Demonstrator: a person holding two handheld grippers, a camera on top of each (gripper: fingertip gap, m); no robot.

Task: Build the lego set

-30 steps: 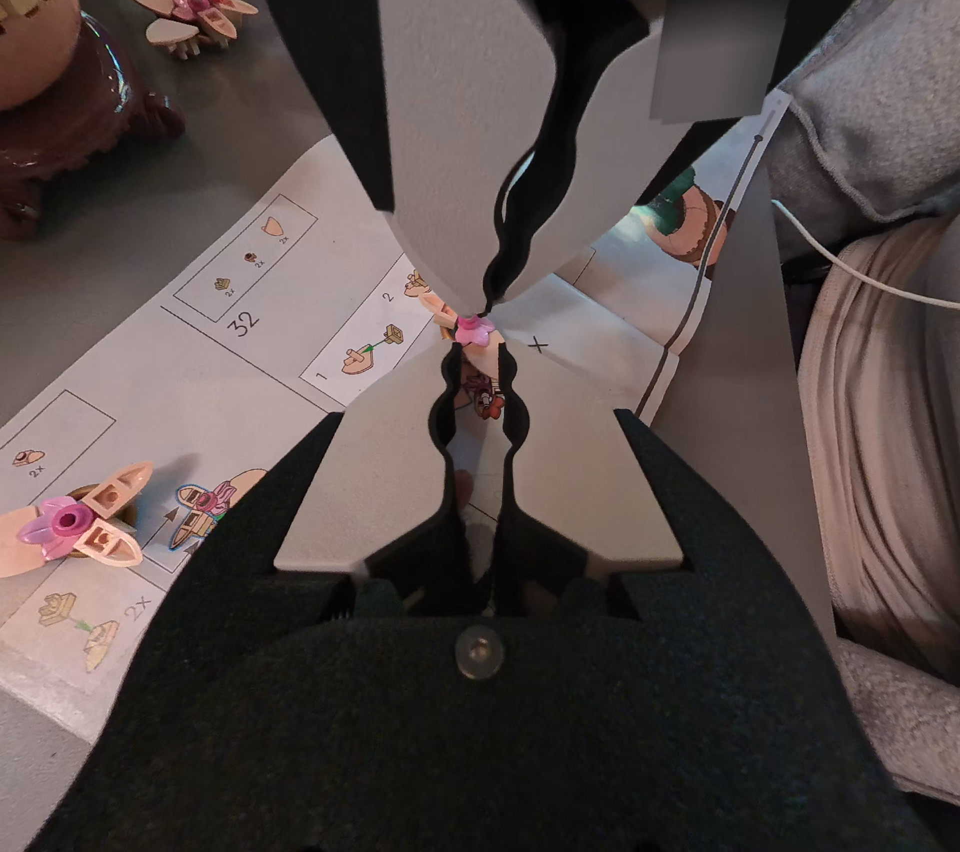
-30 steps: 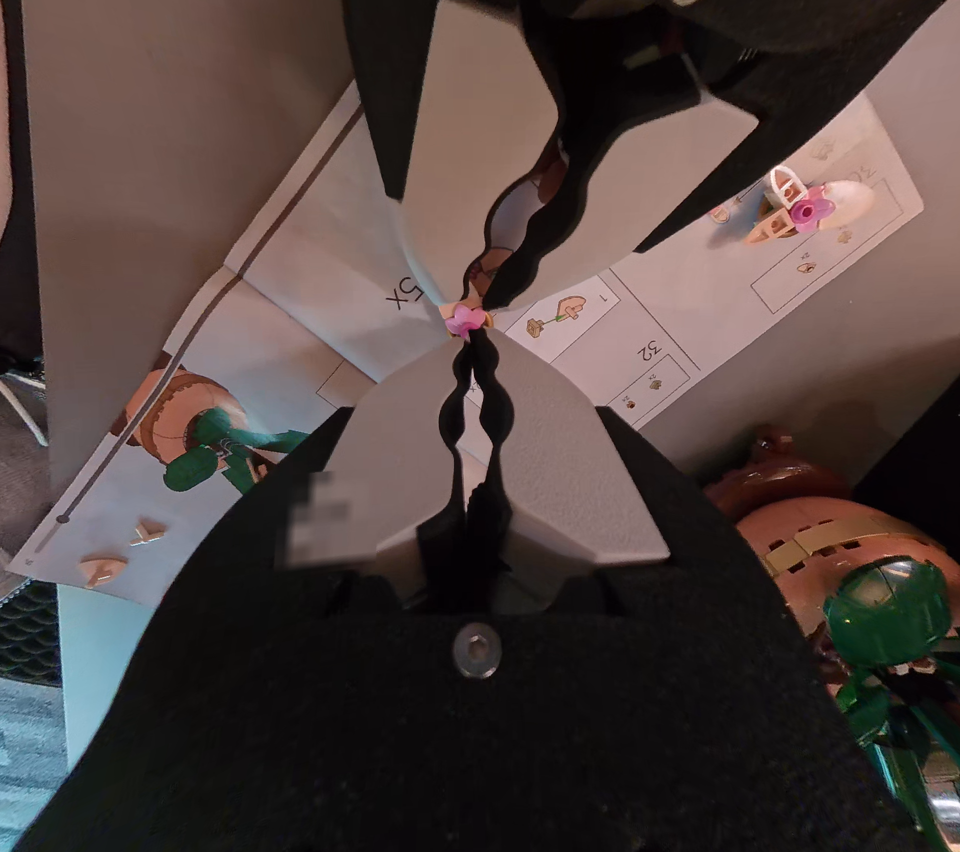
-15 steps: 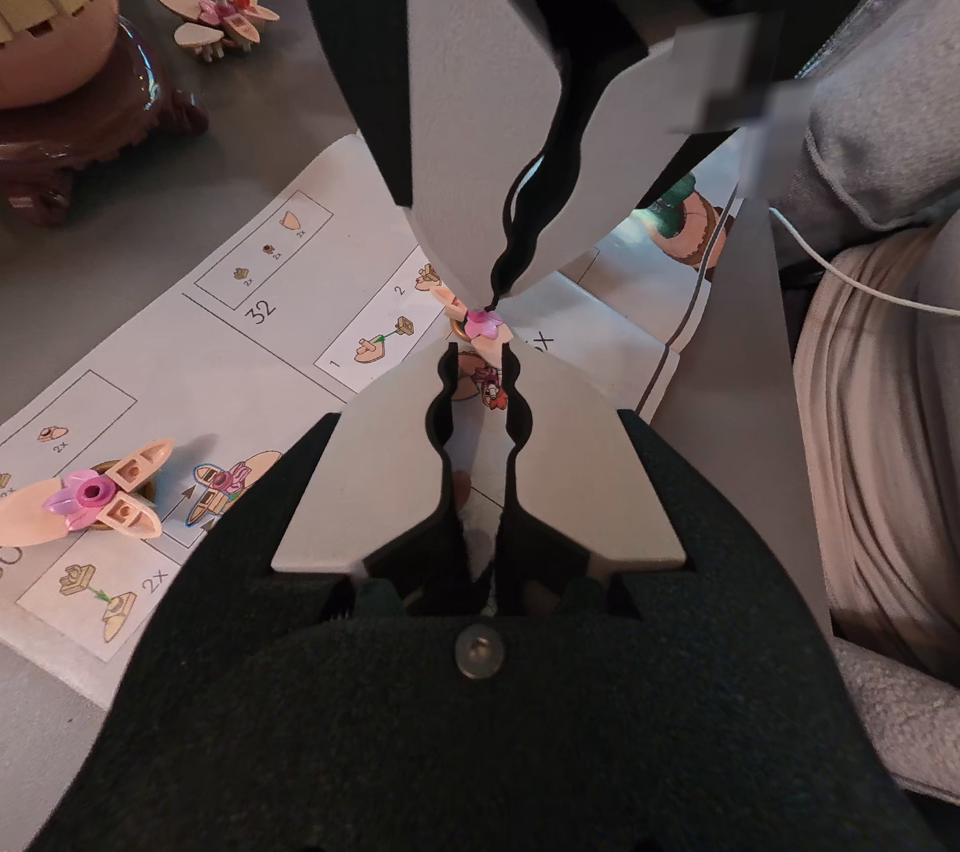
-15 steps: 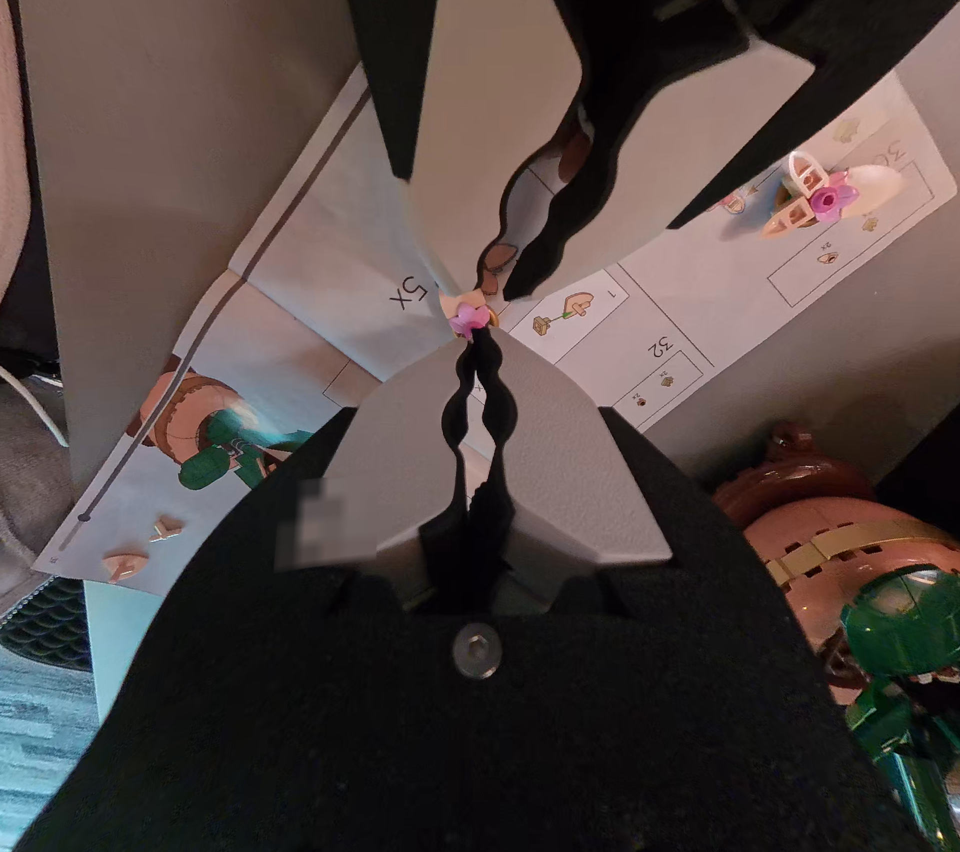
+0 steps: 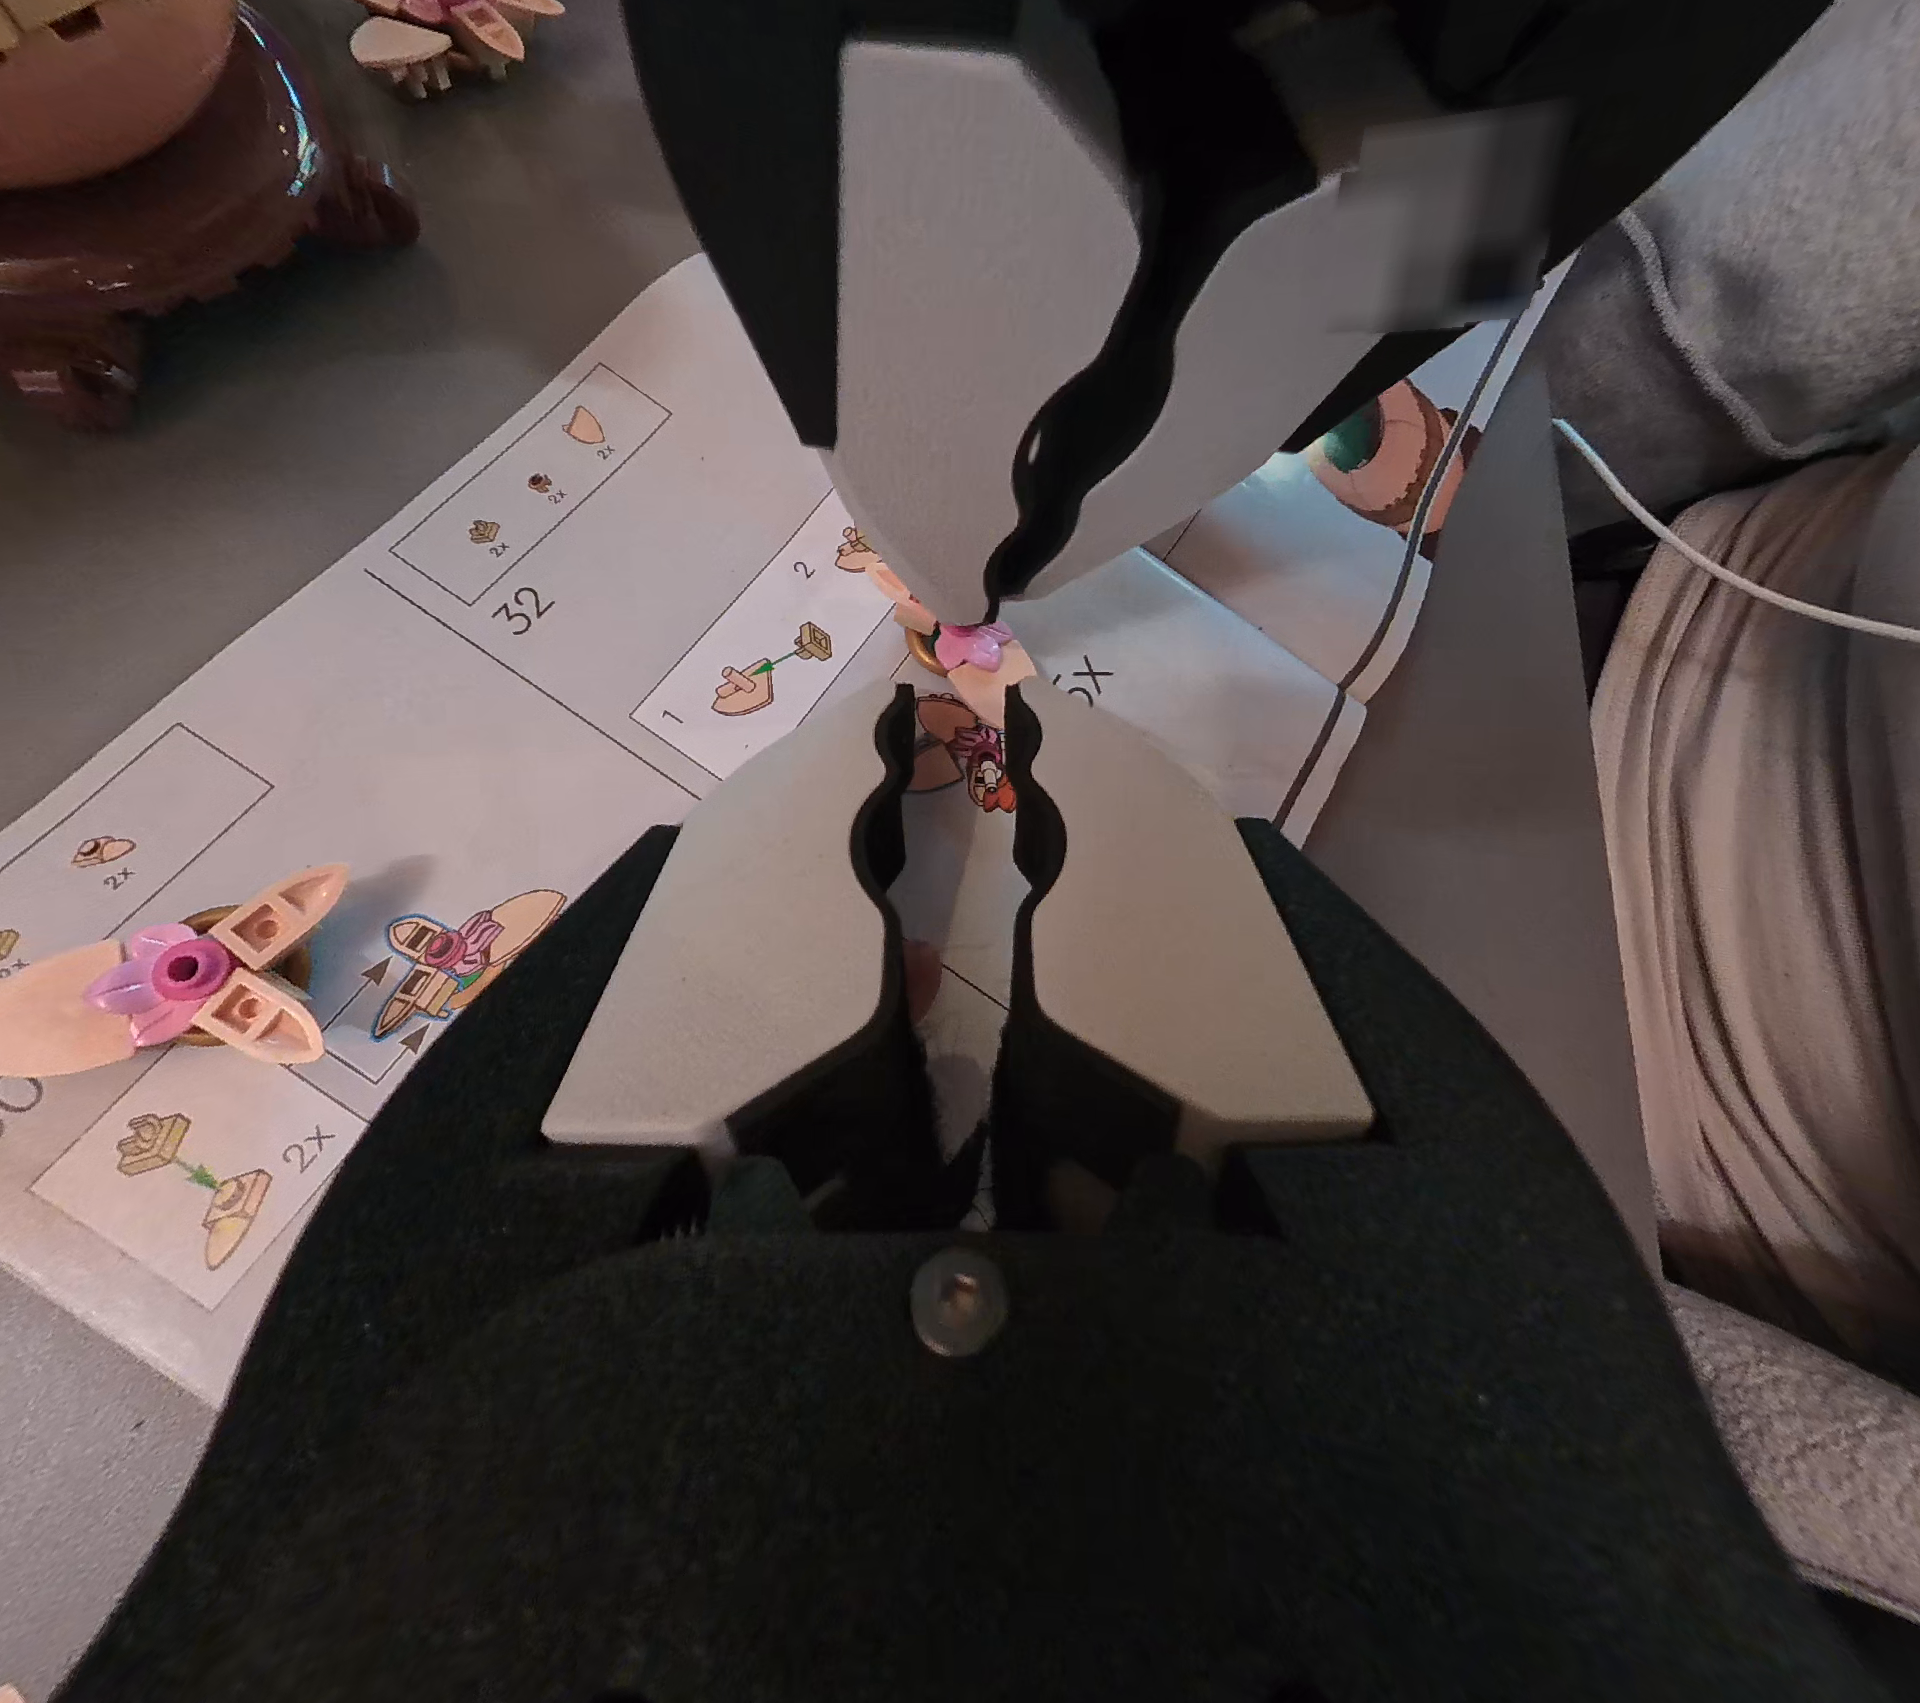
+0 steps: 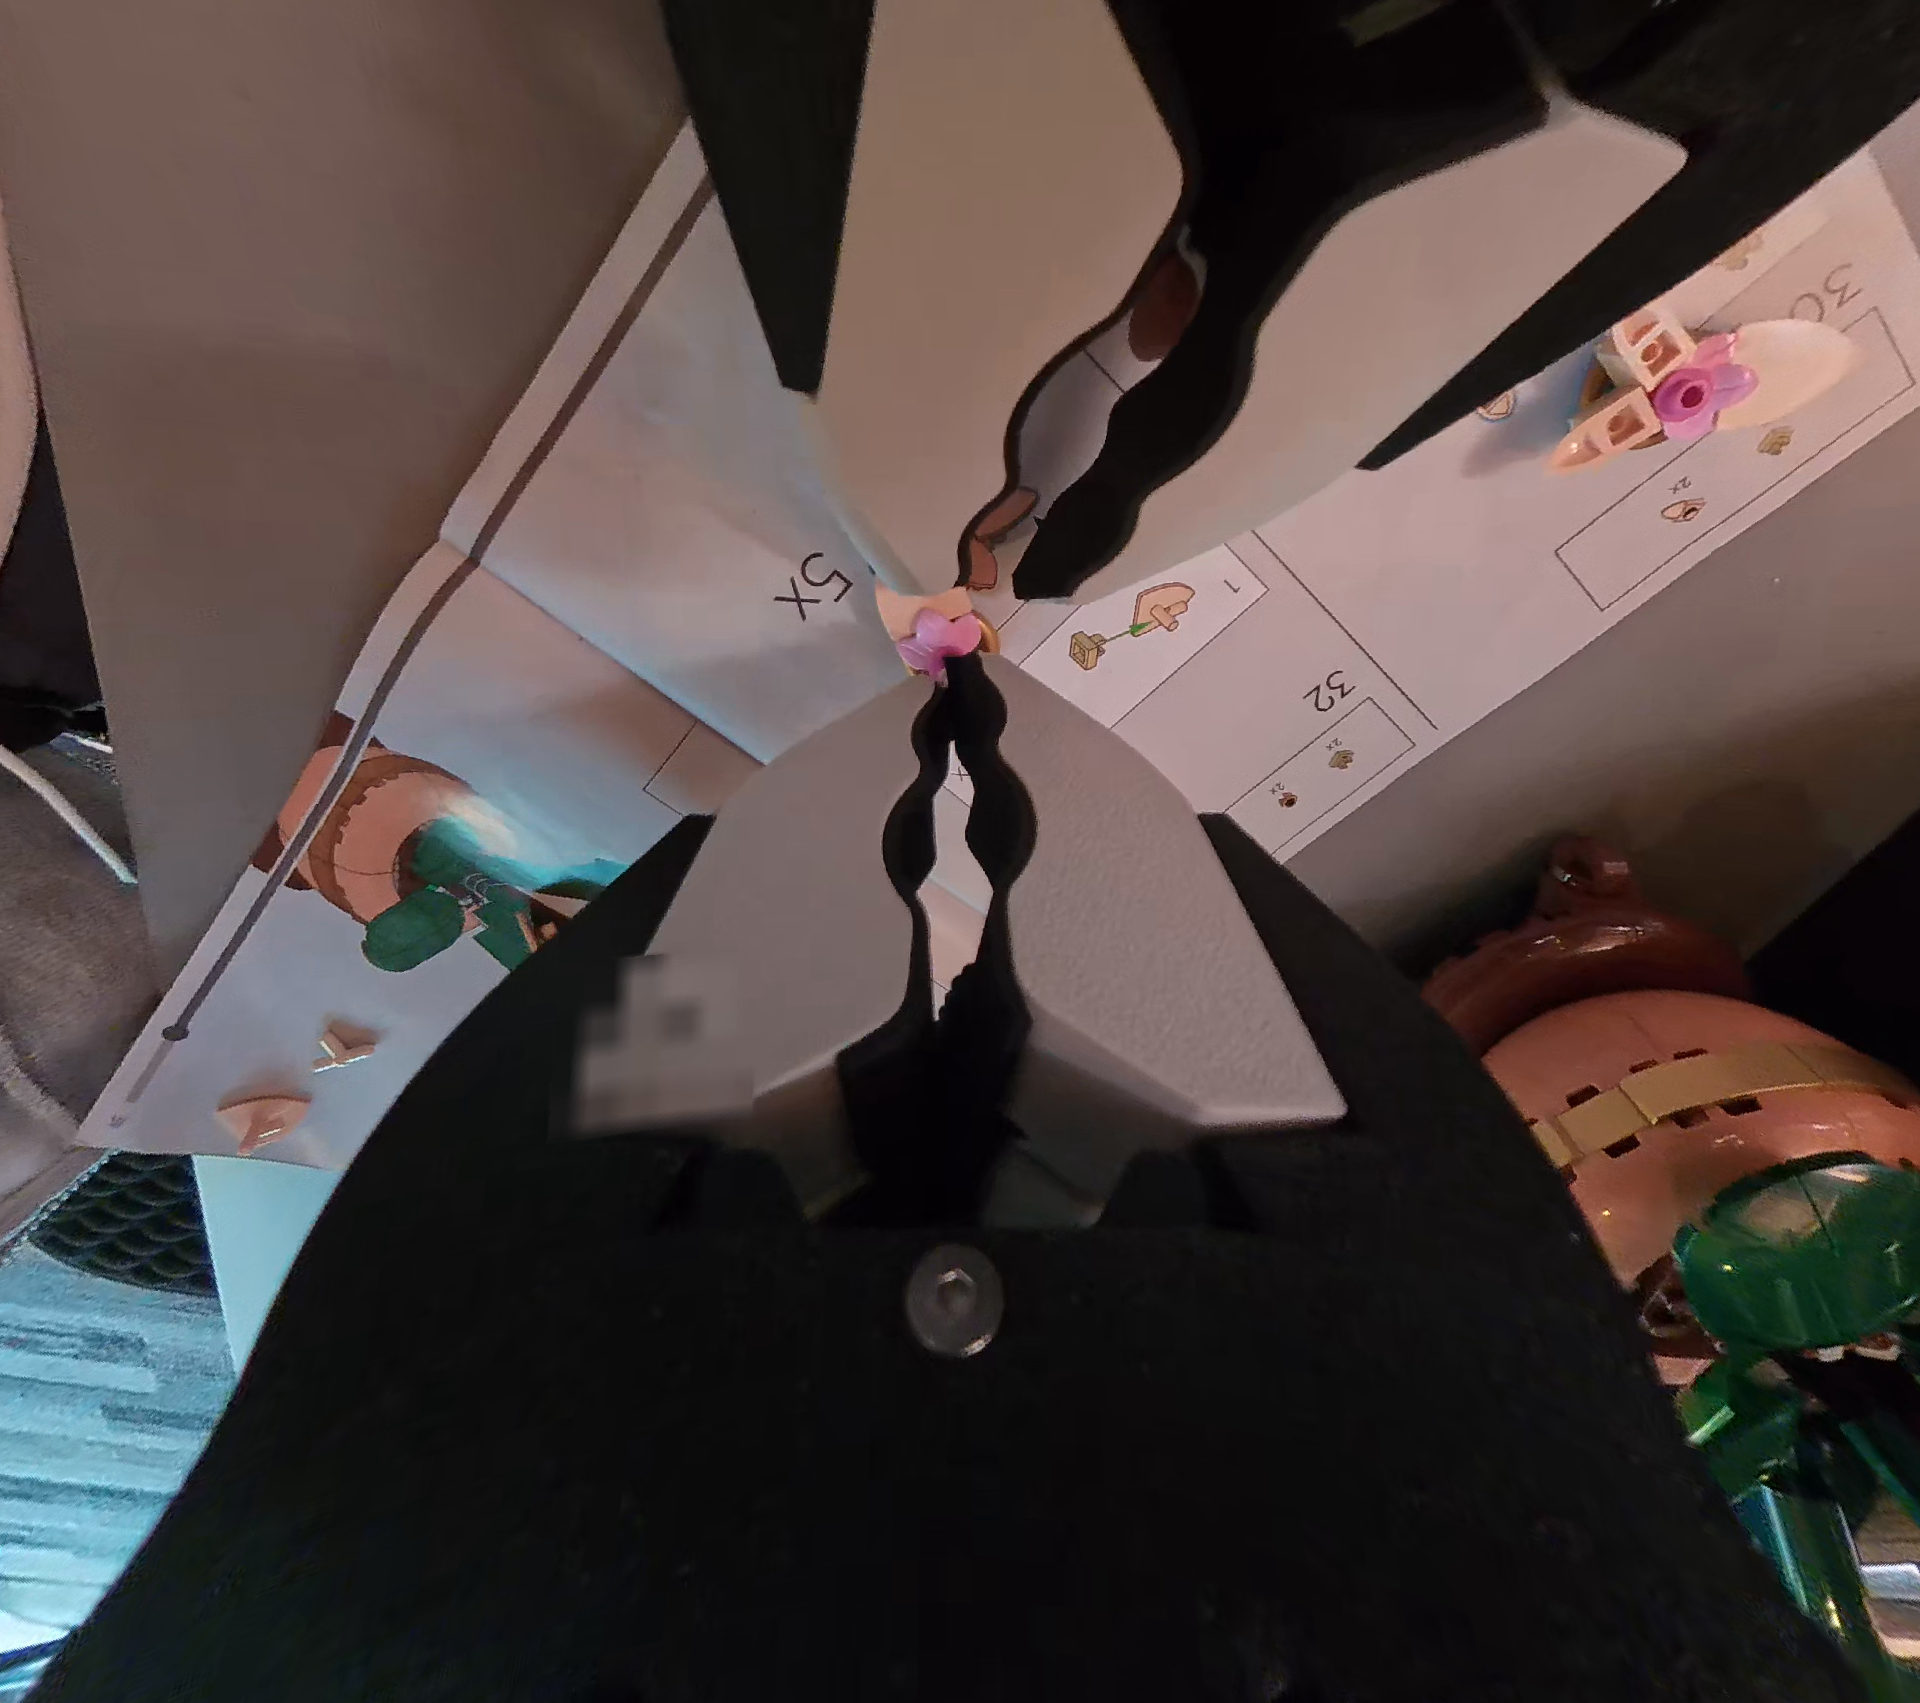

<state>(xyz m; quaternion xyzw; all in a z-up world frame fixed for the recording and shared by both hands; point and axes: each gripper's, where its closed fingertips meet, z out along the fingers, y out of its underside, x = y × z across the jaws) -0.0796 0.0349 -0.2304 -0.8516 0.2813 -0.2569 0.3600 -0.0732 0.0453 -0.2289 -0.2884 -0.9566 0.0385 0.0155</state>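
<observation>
lying open on a grey table (image 5: 260, 365), an instruction booklet (image 5: 343, 718) fills the middle. above it the left gripper (image 5: 961, 697) and right gripper (image 6: 951, 677) meet tip to tip at a small flower piece (image 5: 971, 645) with a pink centre: the right one is pinched on it, while the left one's jaws stand slightly parted around its petal. a second flower (image 5: 177, 978) rests on the booklet, and a brown and pink pot model (image 5: 94, 53) stands on the table nearby. grey fabric (image 5: 1766, 219) lies beyond the table edge.

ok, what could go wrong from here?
1. The right gripper pinches the pink flower only at its jaw tips; it could pop out.
2. The left gripper has its jaws apart around the petal base; hold unclear, so pressing may twist it loose onto the booklet.
</observation>
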